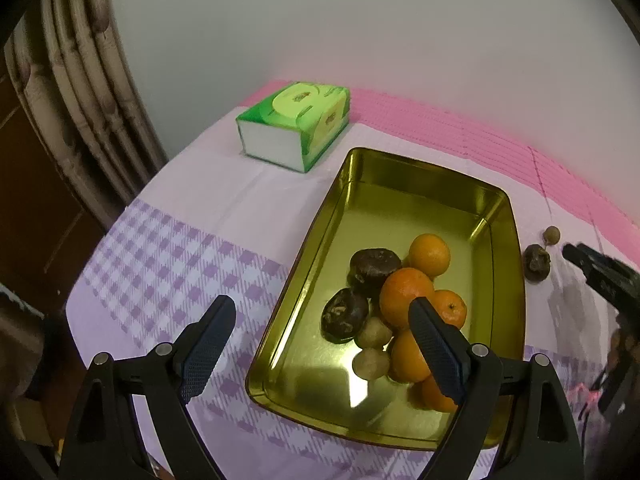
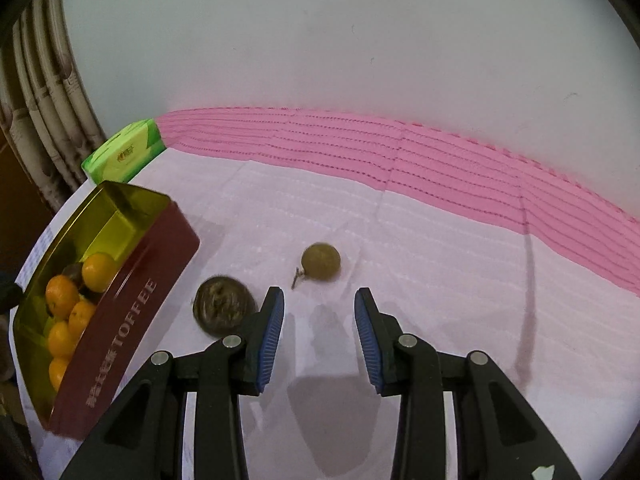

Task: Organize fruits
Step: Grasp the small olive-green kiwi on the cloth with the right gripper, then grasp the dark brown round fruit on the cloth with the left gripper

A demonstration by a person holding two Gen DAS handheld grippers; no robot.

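A gold tin tray (image 1: pixel 362 168) holds several oranges (image 1: pixel 429 254), two dark wrinkled fruits (image 1: pixel 374 266) and two small tan fruits (image 1: pixel 371 363). In the right wrist view the tray (image 2: pixel 132 312) shows red sides marked TOFFEE. On the cloth to its right lie a dark wrinkled fruit (image 2: pixel 224 305) (image 1: pixel 536 262) and a small tan round fruit with a stem (image 2: pixel 321 262) (image 1: pixel 551 235). My right gripper (image 2: pixel 319 312) is open and empty just short of the tan fruit. My left gripper (image 1: pixel 322 320) is open and empty above the tray's near left edge.
A green tissue box (image 1: pixel 294 124) stands at the back left of the table, also in the right wrist view (image 2: pixel 124 152). A pink mat (image 2: pixel 400 152) runs along the wall. The checked cloth (image 1: pixel 160 256) ends at the table's left edge, by a curtain (image 1: pixel 80 80).
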